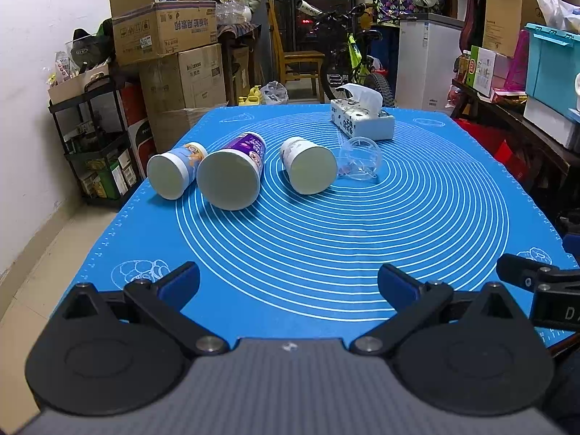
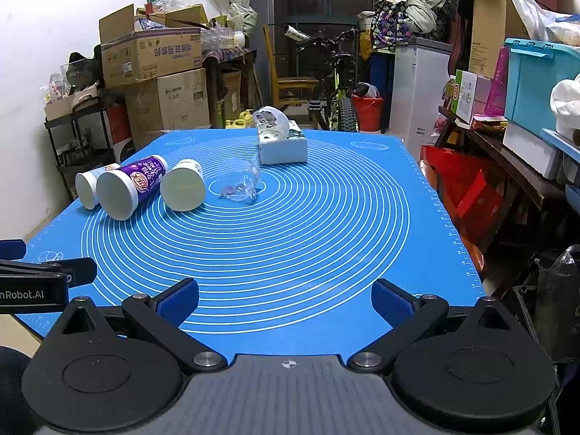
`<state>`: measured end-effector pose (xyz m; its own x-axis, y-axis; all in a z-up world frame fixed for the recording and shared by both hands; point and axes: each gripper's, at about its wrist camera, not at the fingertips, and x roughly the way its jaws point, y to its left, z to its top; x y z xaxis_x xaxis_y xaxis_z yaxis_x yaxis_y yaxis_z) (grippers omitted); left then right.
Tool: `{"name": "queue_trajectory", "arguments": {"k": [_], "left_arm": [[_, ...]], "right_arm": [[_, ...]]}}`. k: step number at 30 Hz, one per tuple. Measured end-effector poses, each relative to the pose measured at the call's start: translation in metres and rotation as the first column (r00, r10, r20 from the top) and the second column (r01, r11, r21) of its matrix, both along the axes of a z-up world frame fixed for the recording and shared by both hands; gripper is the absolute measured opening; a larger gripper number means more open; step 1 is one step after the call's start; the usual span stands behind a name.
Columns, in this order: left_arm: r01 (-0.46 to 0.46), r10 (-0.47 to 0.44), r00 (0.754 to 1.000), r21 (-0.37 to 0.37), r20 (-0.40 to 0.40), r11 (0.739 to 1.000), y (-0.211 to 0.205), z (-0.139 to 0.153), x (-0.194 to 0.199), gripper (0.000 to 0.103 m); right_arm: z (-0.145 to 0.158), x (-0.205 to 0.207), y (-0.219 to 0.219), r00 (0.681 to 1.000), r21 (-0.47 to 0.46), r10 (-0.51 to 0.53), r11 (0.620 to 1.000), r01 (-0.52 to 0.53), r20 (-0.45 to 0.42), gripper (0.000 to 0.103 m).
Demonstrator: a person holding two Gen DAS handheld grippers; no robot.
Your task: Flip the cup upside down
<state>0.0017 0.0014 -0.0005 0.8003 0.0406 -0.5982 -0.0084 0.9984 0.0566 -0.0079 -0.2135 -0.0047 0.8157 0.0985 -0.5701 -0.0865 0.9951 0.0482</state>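
Observation:
Several cups lie on their sides on the blue mat (image 1: 326, 239), bases toward me: a light-blue paper cup (image 1: 174, 172) (image 2: 90, 186), a purple paper cup (image 1: 232, 175) (image 2: 127, 188), a white paper cup (image 1: 310, 168) (image 2: 183, 185) and a clear plastic cup (image 1: 359, 159) (image 2: 239, 181). My left gripper (image 1: 288, 284) is open and empty over the mat's near edge, well short of the cups. My right gripper (image 2: 284, 301) is open and empty at the near edge too. Each gripper's side shows in the other's view, the right one (image 1: 536, 279) and the left one (image 2: 40, 282).
A tissue box (image 1: 362, 119) (image 2: 281, 143) stands at the mat's far side. Cardboard boxes (image 1: 166, 43), a black shelf cart (image 1: 94, 137), a bicycle (image 1: 348, 61), a white freezer (image 1: 424, 61) and a cluttered side table (image 2: 507, 152) surround the table.

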Motion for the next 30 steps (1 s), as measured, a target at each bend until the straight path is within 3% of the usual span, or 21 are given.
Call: {"name": "queue_trajectory", "arguments": {"k": [22,30], "left_arm": [[-0.003,0.003,1.0,0.001,0.007,1.0,0.005,-0.004,0.004,0.103],[-0.05,0.048,0.999,0.049,0.025,0.998,0.05,0.004,0.053,0.103]], "right_arm": [[0.002,0.006,0.002,1.0,-0.003,0.008,1.0,-0.008,0.006,0.101],[0.013,0.028,0.0,0.999,0.008,0.002,1.0,-0.002,0.042,0.101]]}}
